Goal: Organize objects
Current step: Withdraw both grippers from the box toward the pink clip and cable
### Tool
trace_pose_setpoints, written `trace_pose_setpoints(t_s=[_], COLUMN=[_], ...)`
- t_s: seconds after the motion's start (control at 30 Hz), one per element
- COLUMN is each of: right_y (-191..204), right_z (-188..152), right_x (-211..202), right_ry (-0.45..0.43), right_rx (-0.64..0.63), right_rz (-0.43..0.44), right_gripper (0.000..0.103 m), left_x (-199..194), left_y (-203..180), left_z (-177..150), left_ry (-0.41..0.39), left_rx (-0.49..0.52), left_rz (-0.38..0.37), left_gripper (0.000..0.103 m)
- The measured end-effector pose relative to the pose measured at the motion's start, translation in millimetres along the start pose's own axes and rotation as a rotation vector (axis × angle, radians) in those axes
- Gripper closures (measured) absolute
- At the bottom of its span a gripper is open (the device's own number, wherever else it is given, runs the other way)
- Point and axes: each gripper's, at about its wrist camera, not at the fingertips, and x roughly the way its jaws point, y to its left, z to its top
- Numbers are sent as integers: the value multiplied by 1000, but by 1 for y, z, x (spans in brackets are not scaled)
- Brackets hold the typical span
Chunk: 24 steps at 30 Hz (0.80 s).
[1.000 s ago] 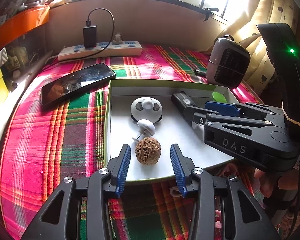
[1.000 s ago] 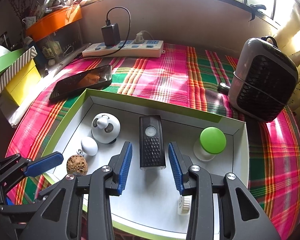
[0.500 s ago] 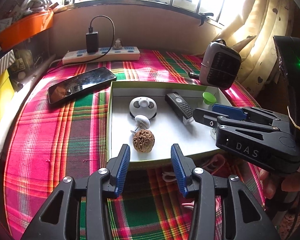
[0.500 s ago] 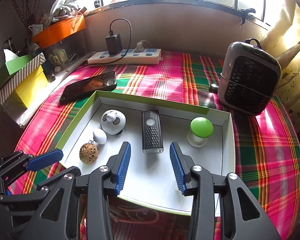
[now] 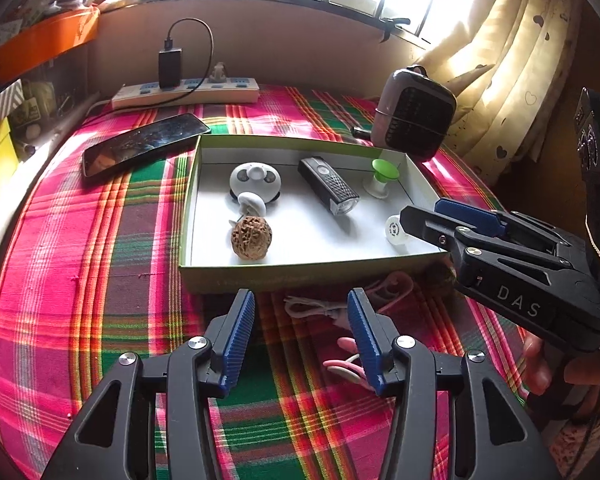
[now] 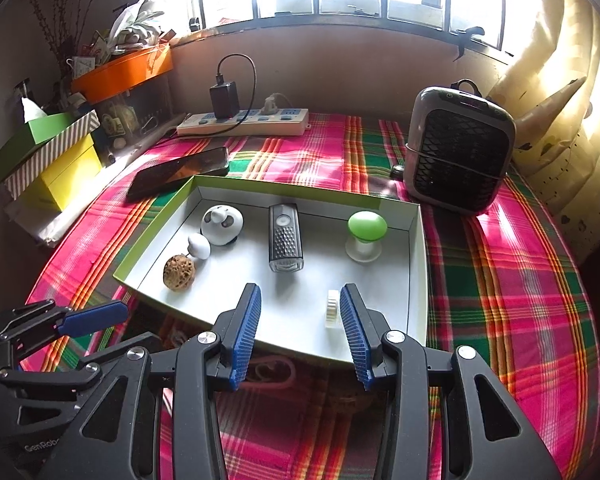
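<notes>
1. The left gripper (image 5: 301, 334) hangs with jaws apart and empty above the plaid cloth (image 5: 80, 264), just short of the box (image 5: 300, 276); the wrinkled walnut (image 5: 251, 237) lies inside, ahead
2. The right gripper (image 6: 300, 330) is likewise spread and empty over the box's near edge, a small white reel (image 6: 332, 308) beside its right finger
3. A black torch (image 6: 285, 238) and green-capped knob (image 6: 366, 234) lie beyond

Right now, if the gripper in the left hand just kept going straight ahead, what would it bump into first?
Probably the near wall of the green box. The left gripper is open over the tablecloth, with a white cable beneath its path; its height is hard to judge.
</notes>
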Motion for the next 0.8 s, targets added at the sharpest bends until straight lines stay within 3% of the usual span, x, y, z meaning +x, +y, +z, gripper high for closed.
trace_pose_setpoints(t_s=[0.3, 0.8], right_y=[-8, -27], right_z=[-20, -40], right_x=[-10, -18], right_ry=[0, 4], right_rx=[21, 75], right_rz=[-10, -8], right_gripper=[60, 60], left_x=[7, 14], left_y=[-23, -43], left_z=[-19, -30], left_ry=[53, 74], left_rx=[31, 53], left_rz=[-27, 44], left_gripper=[53, 52])
